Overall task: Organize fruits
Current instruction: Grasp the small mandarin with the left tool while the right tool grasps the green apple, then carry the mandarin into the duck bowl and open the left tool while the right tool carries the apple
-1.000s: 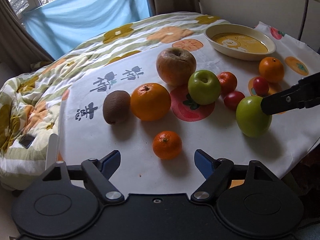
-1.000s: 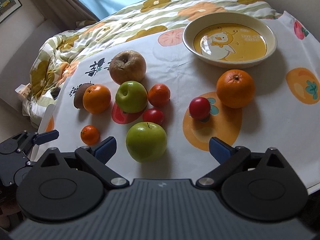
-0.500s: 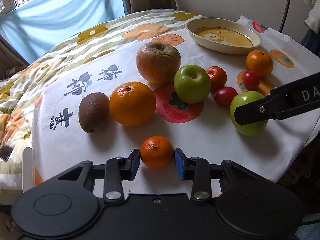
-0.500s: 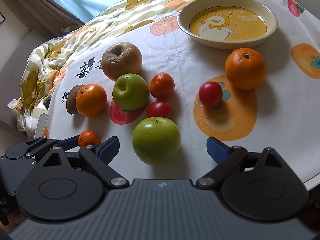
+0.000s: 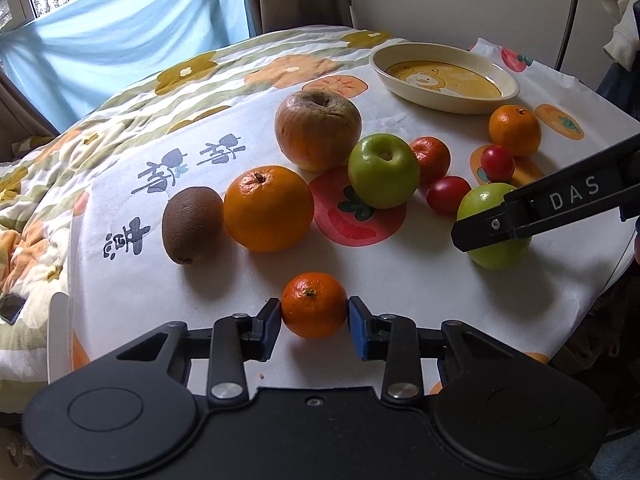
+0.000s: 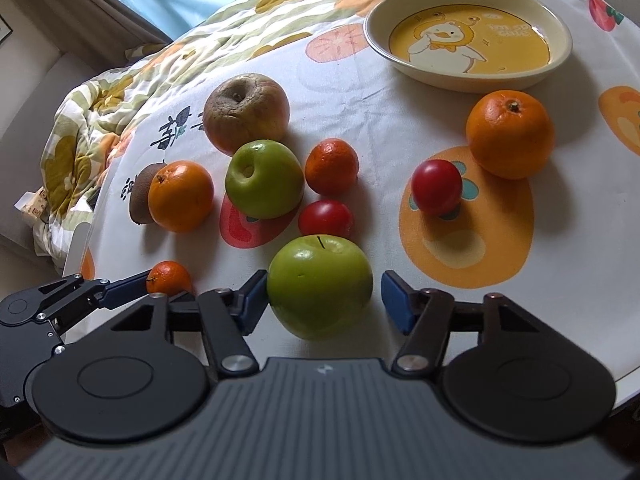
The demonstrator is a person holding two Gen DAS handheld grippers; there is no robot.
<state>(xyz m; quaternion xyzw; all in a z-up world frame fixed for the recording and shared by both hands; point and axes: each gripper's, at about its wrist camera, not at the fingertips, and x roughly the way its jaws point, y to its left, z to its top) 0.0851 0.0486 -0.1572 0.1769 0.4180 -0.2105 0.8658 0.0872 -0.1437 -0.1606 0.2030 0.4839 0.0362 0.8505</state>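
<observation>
Both pickups closing in at once!
Near edge of the worktop [image 5: 400, 280]: our left gripper [image 5: 314, 322] has shut its jaws onto the small mandarin [image 5: 314, 305], while our right gripper [image 6: 320, 300] has narrowed around the green apple [image 6: 319, 285], left pad touching, right just clear; the far plate [image 6: 560, 64] awaits.

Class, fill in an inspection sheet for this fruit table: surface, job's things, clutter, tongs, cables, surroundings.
Surface: white fruit-print tablecloth.
Job's things: small orange mandarin, large green apple, eight other fruits loose; cream duck-picture dish empty.
Clutter: nothing seen.
Tongs: left tongs shut on the mandarin; right tongs open, astride the green apple.
Cables: thin dark cord by the wall, unclear.
Surroundings: blue curtain, floral quilt.
</observation>
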